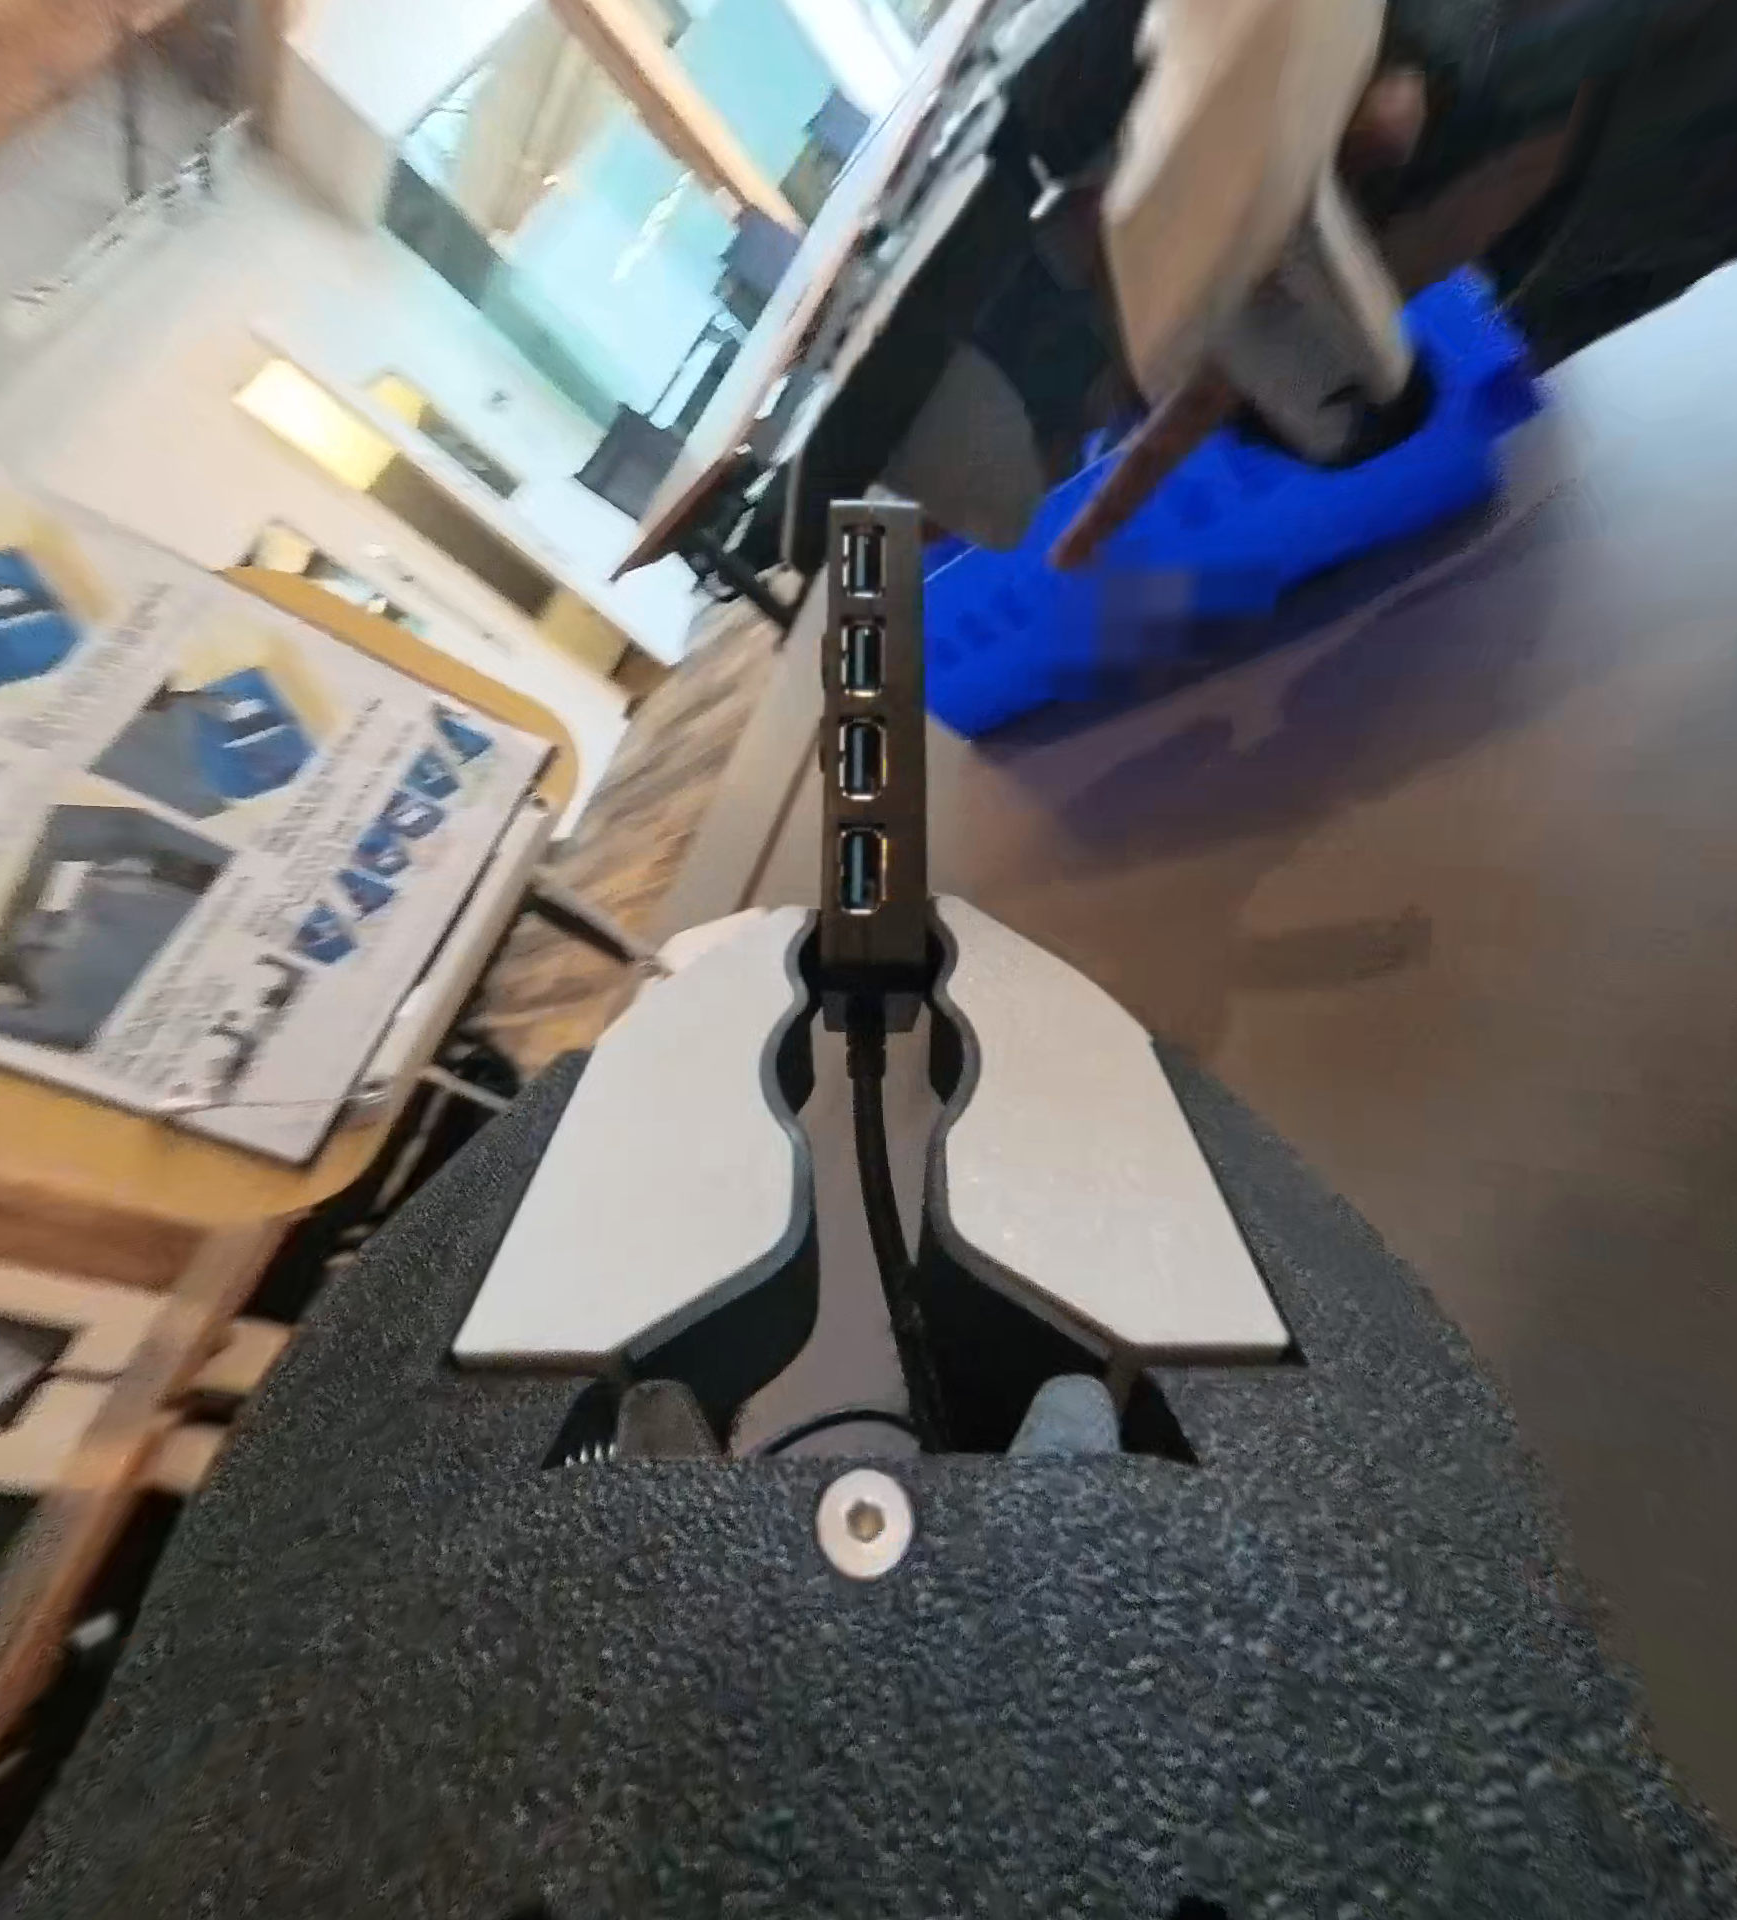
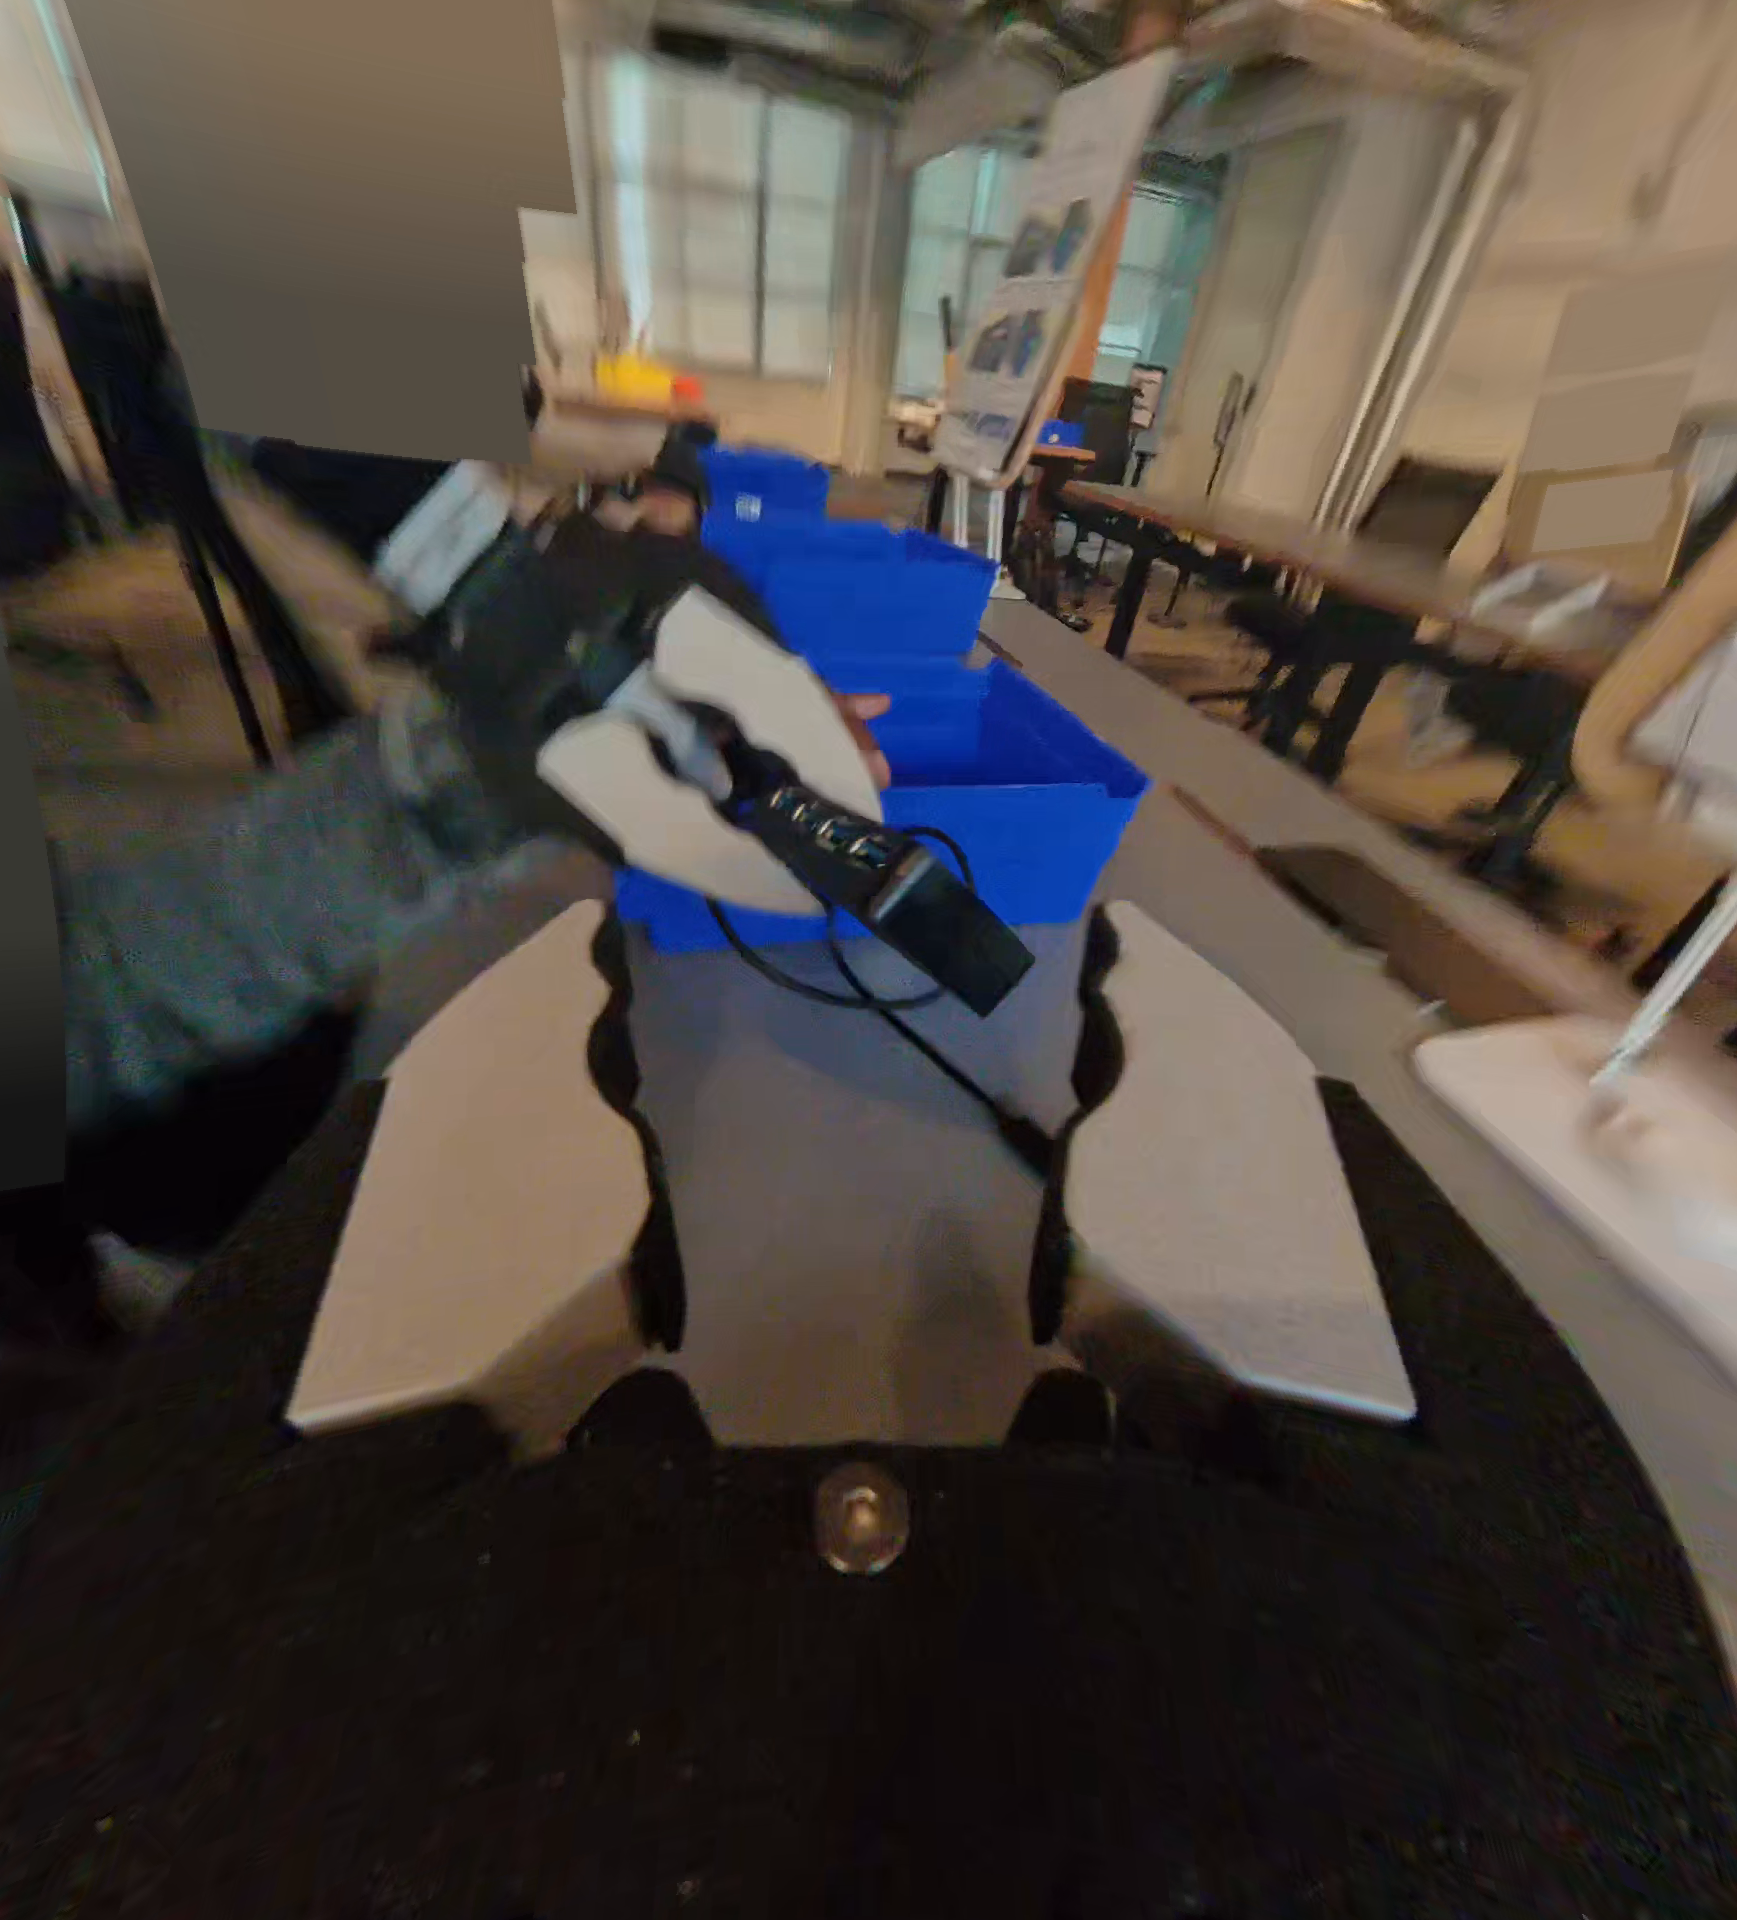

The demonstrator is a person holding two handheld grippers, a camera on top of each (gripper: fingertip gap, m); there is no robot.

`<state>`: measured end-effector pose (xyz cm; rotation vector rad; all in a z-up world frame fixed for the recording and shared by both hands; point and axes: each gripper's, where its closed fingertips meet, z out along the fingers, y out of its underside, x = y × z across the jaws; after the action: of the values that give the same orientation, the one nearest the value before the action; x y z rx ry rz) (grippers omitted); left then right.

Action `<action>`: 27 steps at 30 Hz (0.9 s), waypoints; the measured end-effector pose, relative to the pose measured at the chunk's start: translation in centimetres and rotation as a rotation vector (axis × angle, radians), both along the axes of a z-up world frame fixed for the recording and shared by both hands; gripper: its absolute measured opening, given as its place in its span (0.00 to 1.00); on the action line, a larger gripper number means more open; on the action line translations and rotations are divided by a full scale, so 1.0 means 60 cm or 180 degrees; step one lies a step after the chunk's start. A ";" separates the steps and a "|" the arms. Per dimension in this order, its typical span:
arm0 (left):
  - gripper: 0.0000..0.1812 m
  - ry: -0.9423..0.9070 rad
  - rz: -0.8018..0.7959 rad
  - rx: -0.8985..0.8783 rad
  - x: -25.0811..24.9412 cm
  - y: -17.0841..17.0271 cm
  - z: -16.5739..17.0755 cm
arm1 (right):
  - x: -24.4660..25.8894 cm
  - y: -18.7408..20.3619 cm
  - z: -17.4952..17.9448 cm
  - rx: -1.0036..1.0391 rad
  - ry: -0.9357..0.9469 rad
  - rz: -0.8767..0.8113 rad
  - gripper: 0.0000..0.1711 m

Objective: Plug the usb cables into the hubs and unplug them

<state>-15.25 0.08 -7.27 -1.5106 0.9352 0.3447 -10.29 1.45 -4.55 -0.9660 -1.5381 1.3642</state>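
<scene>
We held the USB hub (image 1: 866,727) clamped in our left gripper (image 1: 869,956); our right gripper (image 2: 848,1039) was spread empty. Next it probably needed the plug of the black cable (image 2: 957,1070), at its five o'clock.

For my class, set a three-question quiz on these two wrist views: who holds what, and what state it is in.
1. True or false: the left hand-held gripper is shut on the USB hub.
2. How many ports in the hub's row show in the left wrist view? A) two B) four C) six
3. Fill in: the right hand-held gripper is ____ and holds nothing.

Key: 1 true, its fingers clamp the hub's cable end. 2 B, and all four look unoccupied. 3 open; its jaws stand wide apart above the grey table, facing the blue bin.
</scene>
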 end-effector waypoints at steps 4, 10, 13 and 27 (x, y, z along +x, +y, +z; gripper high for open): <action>0.10 -0.0295 -0.0403 -0.0267 0.018 -0.020 -0.011 | 0.005 -0.034 -0.030 0.1265 0.0243 0.0062 0.39; 0.10 -0.0185 -0.0654 -0.0531 0.040 -0.030 -0.037 | 0.011 -0.038 -0.031 0.1481 0.0546 0.0095 0.27; 0.10 -0.0178 -0.0819 -0.0602 0.058 -0.035 -0.041 | 0.018 -0.042 -0.050 0.1633 0.0433 0.0239 0.26; 0.13 -0.0937 -0.1455 -0.0460 0.108 -0.054 0.004 | 0.046 -0.067 -0.034 0.1127 0.0999 0.0668 0.10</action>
<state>-8.78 -3.16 -7.04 -1.3798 1.0478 -0.2733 -7.52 -2.58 -6.61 -0.3623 -1.5953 1.2562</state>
